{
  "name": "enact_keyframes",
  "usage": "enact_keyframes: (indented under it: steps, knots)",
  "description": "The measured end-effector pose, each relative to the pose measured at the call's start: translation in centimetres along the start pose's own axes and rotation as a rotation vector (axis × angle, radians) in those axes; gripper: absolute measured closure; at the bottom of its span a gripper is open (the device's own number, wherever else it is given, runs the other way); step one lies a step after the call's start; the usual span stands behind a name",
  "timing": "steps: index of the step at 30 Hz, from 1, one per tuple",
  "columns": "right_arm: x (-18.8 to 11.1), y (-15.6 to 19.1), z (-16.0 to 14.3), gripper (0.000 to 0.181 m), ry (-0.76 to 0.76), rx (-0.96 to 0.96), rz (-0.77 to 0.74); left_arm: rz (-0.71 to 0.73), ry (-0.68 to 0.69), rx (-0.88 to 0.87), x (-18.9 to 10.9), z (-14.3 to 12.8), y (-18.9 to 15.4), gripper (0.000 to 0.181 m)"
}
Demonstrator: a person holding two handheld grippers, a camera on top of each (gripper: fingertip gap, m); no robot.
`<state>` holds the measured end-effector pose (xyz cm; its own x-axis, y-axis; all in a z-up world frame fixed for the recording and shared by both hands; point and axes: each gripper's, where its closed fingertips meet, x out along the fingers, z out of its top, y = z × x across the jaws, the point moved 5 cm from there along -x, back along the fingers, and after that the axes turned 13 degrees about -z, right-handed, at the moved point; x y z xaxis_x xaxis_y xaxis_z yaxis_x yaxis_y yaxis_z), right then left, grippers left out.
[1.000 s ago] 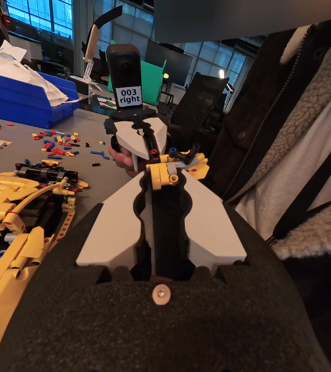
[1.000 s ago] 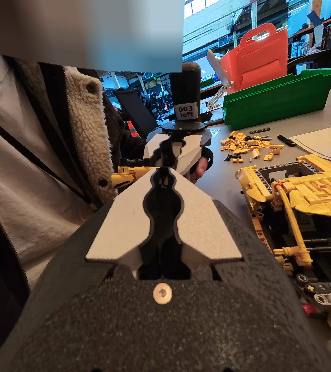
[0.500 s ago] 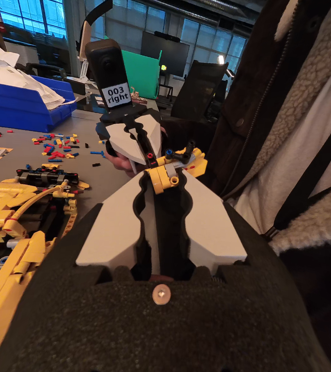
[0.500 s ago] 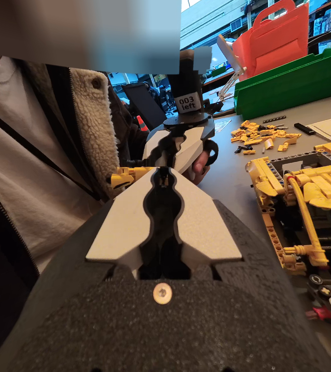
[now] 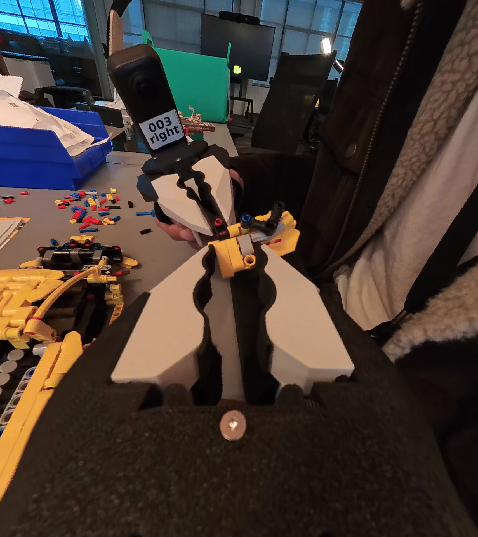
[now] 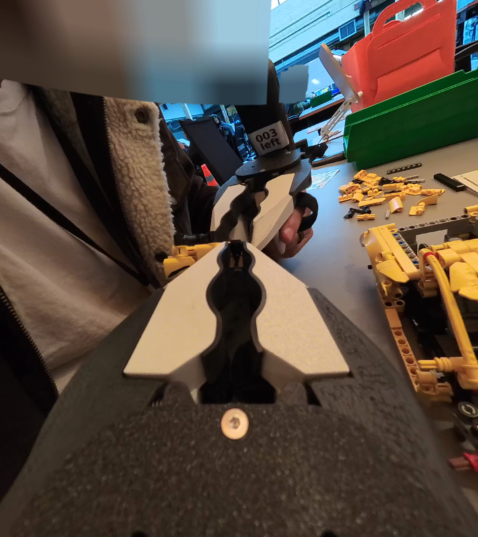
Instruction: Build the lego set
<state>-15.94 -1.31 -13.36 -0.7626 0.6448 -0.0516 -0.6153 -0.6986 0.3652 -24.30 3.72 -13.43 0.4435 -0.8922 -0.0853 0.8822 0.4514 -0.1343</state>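
- We judge the build well along: the large yellow model (image 6: 447,279) lies part-assembled on the grey table (image 5: 133,174), its black frame open at 9 o'clock in the left wrist view.
- We hold a small yellow sub-assembly (image 5: 237,255) in mid-air, near the person's jacket (image 5: 406,145).
- Our left gripper (image 5: 236,257) has its jaws closed on the sub-assembly's near end.
- Our right gripper (image 6: 236,250) is nearly closed on a small black piece (image 6: 236,258) at that sub-assembly's other end.
- Left to do, we judge: seat this piece, then join the sub-assembly to the model.
- Loose pins (image 5: 92,209) lie at 10 o'clock by the blue bin (image 5: 28,157); yellow parts (image 6: 388,194) sit before the green bin (image 6: 423,128). Nothing blocks the way.
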Motion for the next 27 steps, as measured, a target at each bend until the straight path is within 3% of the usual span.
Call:
enact_keyframes:
  steps: [7, 12, 16, 19, 27]
  knots:
    - [0.0, 0.0, 0.1, 0.175, -0.006, 0.001, 0.0, 0.002, -0.014, -0.019, 0.0, 0.1, 0.0, 0.153]
    - [-0.2, -0.9, 0.2, 0.174, -0.033, -0.018, -0.086, 0.047, -0.036, -0.069, -0.5, 0.1, 0.8, 0.153]
    - [-1.3, -1.3, 1.4, 0.14, -0.126, 0.02, -0.119, 0.125, -0.012, -0.066, -1.1, -0.3, 1.6, 0.153]
    - [-0.3, -0.8, 0.1, 0.119, -0.032, -0.027, -0.117, 0.155, 0.016, -0.058, -1.2, -0.6, 1.8, 0.153]
    - [0.9, -0.1, -0.7, 0.123, 0.041, -0.118, -0.13, 0.138, 0.039, -0.09, -1.0, -1.0, 1.8, 0.153]
